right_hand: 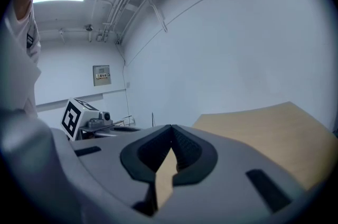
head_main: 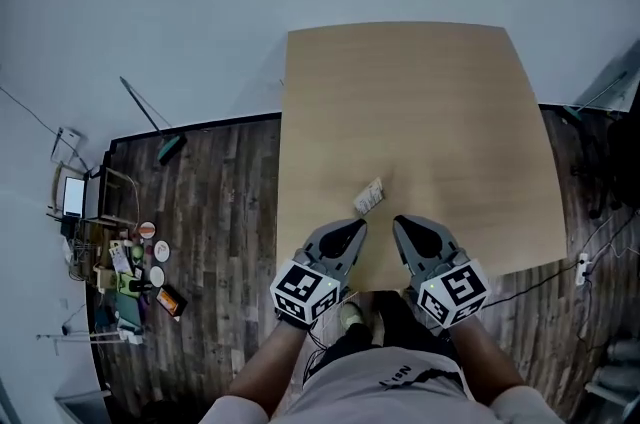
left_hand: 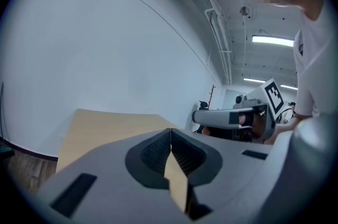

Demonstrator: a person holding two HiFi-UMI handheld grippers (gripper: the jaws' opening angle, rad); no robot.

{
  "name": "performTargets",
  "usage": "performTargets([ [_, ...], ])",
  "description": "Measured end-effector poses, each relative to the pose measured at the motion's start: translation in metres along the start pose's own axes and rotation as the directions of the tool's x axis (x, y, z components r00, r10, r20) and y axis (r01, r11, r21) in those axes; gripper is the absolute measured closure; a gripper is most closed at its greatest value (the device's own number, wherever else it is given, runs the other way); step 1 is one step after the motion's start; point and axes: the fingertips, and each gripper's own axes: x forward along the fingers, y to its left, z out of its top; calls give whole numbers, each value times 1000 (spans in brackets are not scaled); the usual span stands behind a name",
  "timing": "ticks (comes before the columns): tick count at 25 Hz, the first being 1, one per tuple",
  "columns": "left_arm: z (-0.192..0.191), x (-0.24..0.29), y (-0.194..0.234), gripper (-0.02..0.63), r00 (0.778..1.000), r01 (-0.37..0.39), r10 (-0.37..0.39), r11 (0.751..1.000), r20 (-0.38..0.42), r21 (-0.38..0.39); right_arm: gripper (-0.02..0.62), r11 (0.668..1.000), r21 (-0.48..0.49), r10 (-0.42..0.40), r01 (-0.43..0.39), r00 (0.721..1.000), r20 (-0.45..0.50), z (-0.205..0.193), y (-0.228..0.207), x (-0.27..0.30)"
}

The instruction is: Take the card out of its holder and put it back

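Card holder lying free, both hand-held grippers closed on nothing

Left hand-held gripper (head_main: 356,228) hangs over the near part of the pale wooden counter (head_main: 420,92), its 2 grey jaws pressed tip to tip with nothing between them. Just beyond its tips, a little to their right, lies the small whitish card holder (head_main: 369,197), flat on the counter and apart from both tools. Right hand-held gripper (head_main: 399,224) sits beside the left one, also near the holder, its jaws likewise pressed together and empty.

Holder and card look light, thin and probably slick, so I judge the holder would slide or lift if the card were pulled alone. 1 gripper would likely need to pinch the holder by an edge while the other takes the card's exposed end. A card is stiff enough to pinch but bends if squeezed askew. Which end exposes the card is too small to tell.

Only the head view shows the holder. Neither gripper view catches it, as both look across the counter toward the white wall (left_hand: 105,48). Those 2 views alone show the ribbed pads (left_hand: 158,151) meeting.
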Motion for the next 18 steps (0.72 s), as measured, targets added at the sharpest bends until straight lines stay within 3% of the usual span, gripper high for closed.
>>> performTargets([
  [9,52,-42,-36,592,997,-59,60,998,47,-7,583,1000,-17,15,-14,998,68,34,36,-15],
  [18,76,-69,-56,592,993,-58,56,998,104,12,583,998,-62,-5,11,995,97,54,60,-30],
])
